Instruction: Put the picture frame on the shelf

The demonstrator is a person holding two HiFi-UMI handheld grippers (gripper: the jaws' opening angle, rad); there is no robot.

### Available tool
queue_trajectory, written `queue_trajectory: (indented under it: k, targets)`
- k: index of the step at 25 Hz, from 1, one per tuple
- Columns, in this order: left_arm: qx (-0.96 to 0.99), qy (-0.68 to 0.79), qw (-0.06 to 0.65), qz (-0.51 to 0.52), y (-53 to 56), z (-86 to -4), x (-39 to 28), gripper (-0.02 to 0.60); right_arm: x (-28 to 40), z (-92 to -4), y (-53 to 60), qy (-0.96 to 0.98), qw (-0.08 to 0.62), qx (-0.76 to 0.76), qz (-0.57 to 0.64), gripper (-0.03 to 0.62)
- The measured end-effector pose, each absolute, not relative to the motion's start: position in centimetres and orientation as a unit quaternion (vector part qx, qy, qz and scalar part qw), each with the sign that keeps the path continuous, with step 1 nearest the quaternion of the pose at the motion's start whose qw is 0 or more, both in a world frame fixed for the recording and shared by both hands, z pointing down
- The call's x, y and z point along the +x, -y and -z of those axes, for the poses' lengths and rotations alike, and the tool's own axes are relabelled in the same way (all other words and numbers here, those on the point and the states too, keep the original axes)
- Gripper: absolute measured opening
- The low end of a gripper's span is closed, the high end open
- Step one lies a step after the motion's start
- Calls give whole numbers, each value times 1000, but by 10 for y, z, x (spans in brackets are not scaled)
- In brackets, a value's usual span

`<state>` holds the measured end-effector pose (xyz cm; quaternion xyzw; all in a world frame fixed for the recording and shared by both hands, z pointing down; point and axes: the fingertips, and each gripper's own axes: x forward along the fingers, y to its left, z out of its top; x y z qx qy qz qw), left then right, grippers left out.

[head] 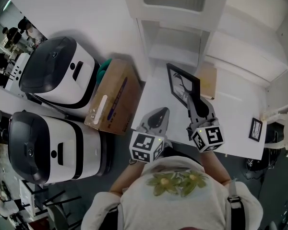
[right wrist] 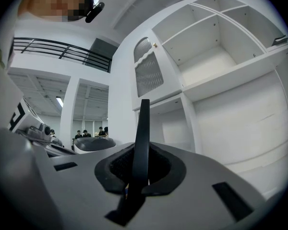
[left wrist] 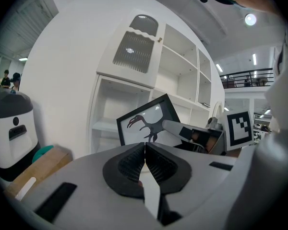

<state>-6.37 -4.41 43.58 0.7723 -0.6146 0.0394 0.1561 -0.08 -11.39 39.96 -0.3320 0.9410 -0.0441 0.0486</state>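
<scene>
Steadiness counts: right gripper jaws pinch the picture frame by its edge, left gripper jaws are shut empty, so guide it upright and level into the shelf

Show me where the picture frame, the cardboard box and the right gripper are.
picture frame (head: 180,82): head view, on its white picture area.
cardboard box (head: 113,87): head view, on its brown top.
right gripper (head: 188,98): head view, between its jaws' tips, at the frame's edge.
</scene>
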Motion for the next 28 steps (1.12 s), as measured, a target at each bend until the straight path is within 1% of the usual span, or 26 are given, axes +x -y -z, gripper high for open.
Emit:
queue_trajectory:
  k: [12, 28]
  targets:
    - [774, 614, 151, -42, 66, -434, -69, 31, -3, -377, 146, -935, 81, -344, 10, 46]
    - [775, 612, 148, -45, 98, -434, -74, 31, -6, -350, 187, -926, 102, -363, -38, 46]
